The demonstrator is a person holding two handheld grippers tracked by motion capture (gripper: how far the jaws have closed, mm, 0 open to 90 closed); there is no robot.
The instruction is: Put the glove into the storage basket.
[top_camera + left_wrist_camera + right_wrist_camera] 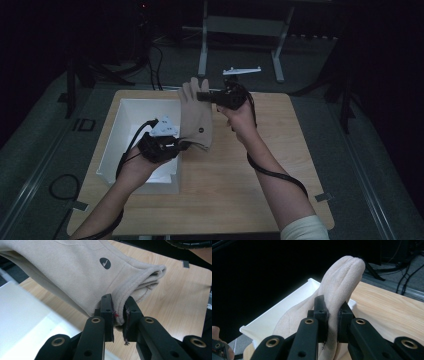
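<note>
One beige glove (196,116) hangs between your two clamped grippers, left (181,145) and right (201,96); one white box (131,111) sits below on the table (280,150).

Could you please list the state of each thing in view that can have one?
Beige glove: lifted off the table, held between both grippers.
Left gripper: shut on the glove's cuff hem.
Right gripper: shut on the glove's fingers.
White box: open-topped, resting on the wooden table.
</note>
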